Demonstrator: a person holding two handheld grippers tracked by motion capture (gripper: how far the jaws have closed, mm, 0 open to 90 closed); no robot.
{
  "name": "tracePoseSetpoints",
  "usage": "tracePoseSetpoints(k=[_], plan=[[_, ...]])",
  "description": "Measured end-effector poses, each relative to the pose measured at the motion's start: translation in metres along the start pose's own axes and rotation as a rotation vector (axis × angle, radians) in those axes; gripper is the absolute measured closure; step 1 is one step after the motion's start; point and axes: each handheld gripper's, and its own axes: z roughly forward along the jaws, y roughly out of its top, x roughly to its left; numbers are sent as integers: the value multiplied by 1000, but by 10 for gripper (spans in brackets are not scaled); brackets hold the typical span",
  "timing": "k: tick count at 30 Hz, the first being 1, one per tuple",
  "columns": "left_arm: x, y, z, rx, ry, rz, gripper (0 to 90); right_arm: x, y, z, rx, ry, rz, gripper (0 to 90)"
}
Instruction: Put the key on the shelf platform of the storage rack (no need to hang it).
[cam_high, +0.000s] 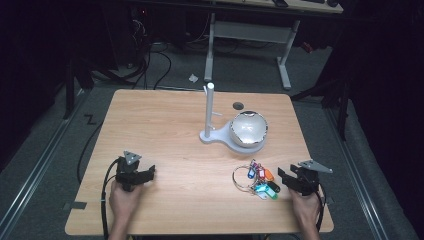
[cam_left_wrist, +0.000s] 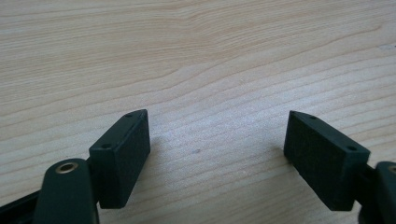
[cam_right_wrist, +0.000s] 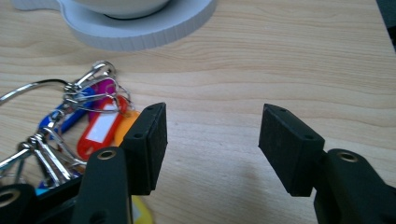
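Left hand-held gripper (cam_high: 145, 173) sat near desk's (cam_high: 165, 130) front-left corner, jaws apart over bare wood; right hand-held gripper (cam_high: 286, 177) near front-right corner, jaws apart, nothing between; bunch of coloured key tags (cam_high: 257, 181) just beside it; white stand (cam_high: 210, 117) with shiny bowl (cam_high: 248, 129) toward far edge.

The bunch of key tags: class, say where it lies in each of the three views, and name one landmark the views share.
High view: bunch of key tags lies front right on the table, just left of the right gripper.
Left gripper view: not in it.
Right gripper view: at the left edge, beside the left finger.
Shared landmark: the white stand base.
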Motion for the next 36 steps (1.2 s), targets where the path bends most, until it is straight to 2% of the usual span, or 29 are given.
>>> tracePoseSetpoints(k=[4,9,21,31,36], plan=[[0,0,0,-1,0,-2,229,6,4,-5,-4,12,-4,428],[0,0,0,0,-1,1,229,13,13,-9,-15,33,-34,412],[0,0,-1,0,-2,0,230,38,26,-10,26,86,-86,402],[0,0,-1,0,-1,0,229,58,26,1,74,136,-135,402],[0,0,-1,0,-1,0,228,68,27,7,93,146,-162,392]])
